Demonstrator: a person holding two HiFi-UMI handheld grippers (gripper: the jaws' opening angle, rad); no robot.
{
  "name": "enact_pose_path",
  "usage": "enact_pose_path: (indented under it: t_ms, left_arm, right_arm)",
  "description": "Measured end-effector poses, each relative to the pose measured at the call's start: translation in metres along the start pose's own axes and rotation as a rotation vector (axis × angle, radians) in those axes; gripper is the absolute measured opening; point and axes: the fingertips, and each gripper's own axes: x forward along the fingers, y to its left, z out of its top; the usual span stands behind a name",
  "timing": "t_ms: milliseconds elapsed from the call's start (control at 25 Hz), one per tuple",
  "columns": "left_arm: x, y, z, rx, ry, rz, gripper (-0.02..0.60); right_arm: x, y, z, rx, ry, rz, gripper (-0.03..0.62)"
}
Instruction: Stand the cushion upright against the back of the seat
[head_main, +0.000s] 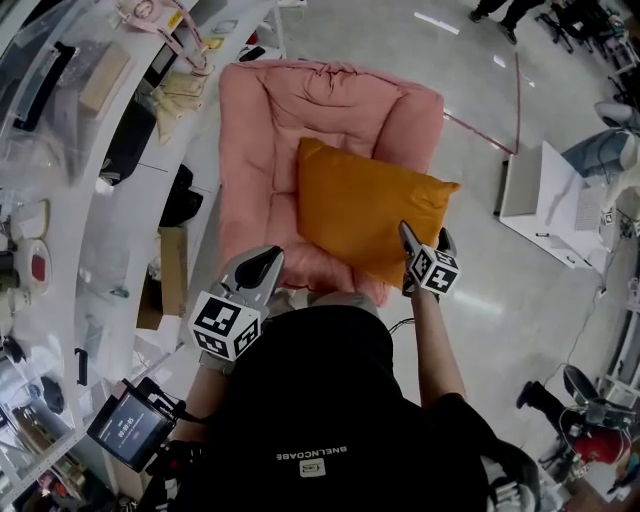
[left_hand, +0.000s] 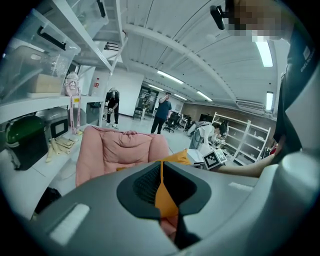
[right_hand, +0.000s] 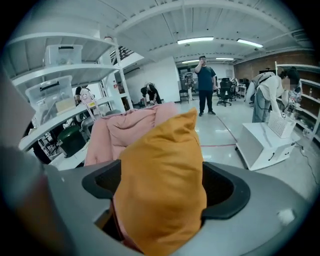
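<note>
Cushion (head_main: 365, 210) sits between outstretched right tongs' (head_main: 425, 240) parted jaws.

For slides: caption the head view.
Orange cushion on pink seat; left hand-held gripper pinching it, right hand-held gripper open around it.

**padfan:** The cushion (head_main: 365, 215) looks like plain matt cloth to me, orange, fine weave, soft creases. The seat (head_main: 260, 120) is pink cloth too, just plusher and all rumpled.

**gripguy:** Yep. The left claw (left_hand: 161, 185) and the right claw (right_hand: 165, 187) are both smooth matt grey plastic, with black ribbed pads (left_hand: 145, 185) that look rubbery. The marker cube (head_main: 228, 325) has flat printed faces with no shine.

**padfan:** The floor (head_main: 480, 90) is the glossy one, the lamps mirror in it. The bins (right_hand: 50, 97) are clear plastic, and that brown box (head_main: 172, 270) reads as cardboard.
</note>
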Motion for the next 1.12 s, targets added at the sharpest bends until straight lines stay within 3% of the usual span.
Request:
enact_pose_path:
  t_ms: [280,760,1120]
  left_arm:
    - [-0.008,0.000,-0.007,-0.041,-0.007,0.091,0.031]
    - [-0.026,0.013,-0.017,-0.107,-0.044,0.191,0.023]
    - [-0.037,0.024,-0.025,-0.112,-0.058,0.227,0.017]
  right_arm:
    - [0.029,-0.023,-0.014,0.018,0.070,0.013,0.492]
    - [0.052,-0.023,-0.019,0.074,0.120,0.022,0.331]
    - [0.048,-0.006,-0.021,0.060,0.080,0.054,0.198]
